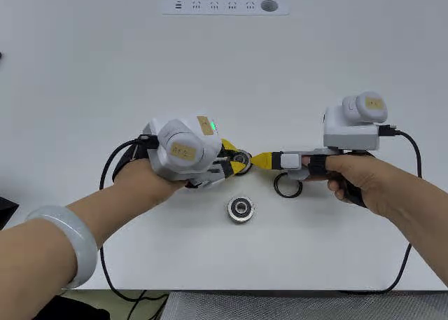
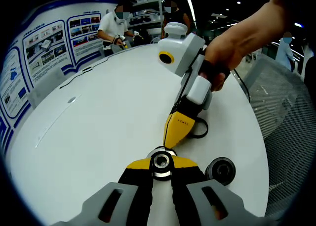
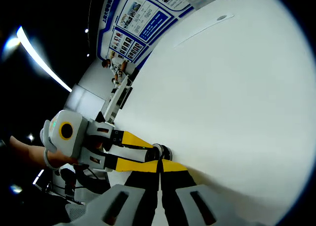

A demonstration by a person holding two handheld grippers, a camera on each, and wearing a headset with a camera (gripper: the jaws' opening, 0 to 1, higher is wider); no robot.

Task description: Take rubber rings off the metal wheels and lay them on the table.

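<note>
My left gripper (image 1: 238, 164) is shut on a small metal wheel (image 1: 243, 157), held just above the white table (image 1: 210, 75). The left gripper view has that wheel (image 2: 161, 162) between my yellow jaws, a thin black rubber ring around its rim. From the right, my right gripper (image 1: 256, 160) reaches in with its jaws closed, their point pinched on the ring at the wheel's upper rim (image 2: 166, 148). In the right gripper view its tips (image 3: 159, 161) meet the wheel (image 3: 161, 151). A loose rubber ring (image 1: 287, 187) lies flat under the right gripper. A second wheel (image 1: 240, 209) with a ring lies nearer me.
A white power strip (image 1: 224, 5) sits at the table's far edge. Black cables (image 1: 106, 173) trail from both grippers toward the near edge. A mesh surface (image 2: 291, 137) borders the table beyond the right gripper. People stand by display boards (image 2: 79, 35) in the background.
</note>
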